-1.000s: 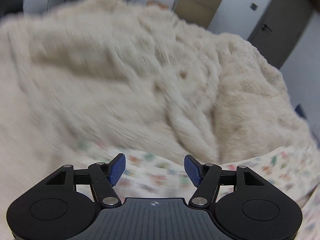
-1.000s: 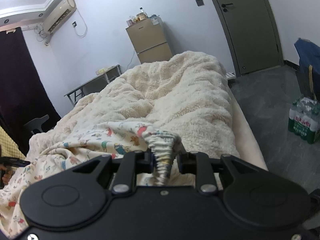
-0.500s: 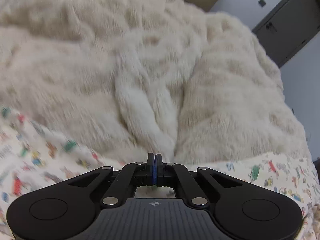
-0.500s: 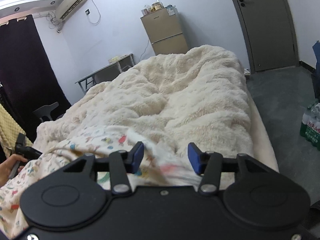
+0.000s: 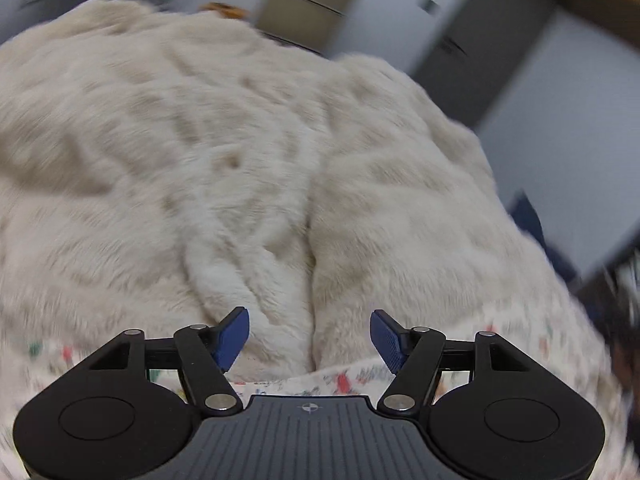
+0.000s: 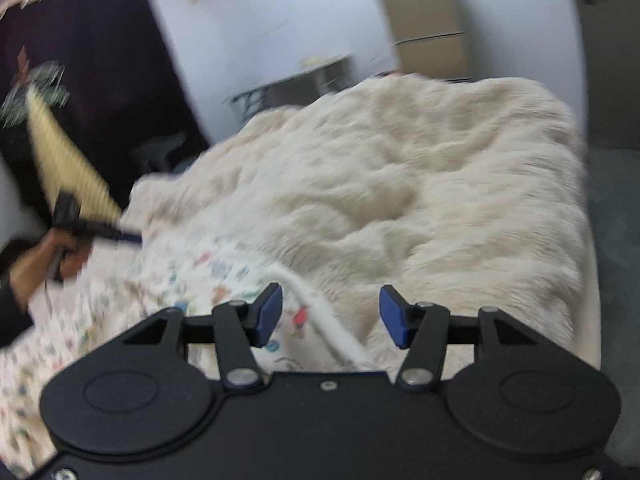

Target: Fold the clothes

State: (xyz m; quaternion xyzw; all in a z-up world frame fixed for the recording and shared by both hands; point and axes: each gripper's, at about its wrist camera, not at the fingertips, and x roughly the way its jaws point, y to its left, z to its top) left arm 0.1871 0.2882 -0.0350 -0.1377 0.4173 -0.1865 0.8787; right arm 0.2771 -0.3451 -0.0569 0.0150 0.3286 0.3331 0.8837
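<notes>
Left gripper has its blue pads spread wide with nothing between them, hovering over the near edge of the patterned garment, whose white cloth with small coloured prints runs just under and to both sides of the tool; ahead of the fingers lies the fluffy cream blanket, its deep crease running straight forward from between the pads. Right gripper is likewise parted and holds nothing. From its view the same patterned garment spreads below and to the left of the tool, with a white rolled edge of it passing under the gap between the fingers. Far to its left, the person's hand grips the other tool. Beyond the fingers the blanket covers the bed; both views are blurred.
</notes>
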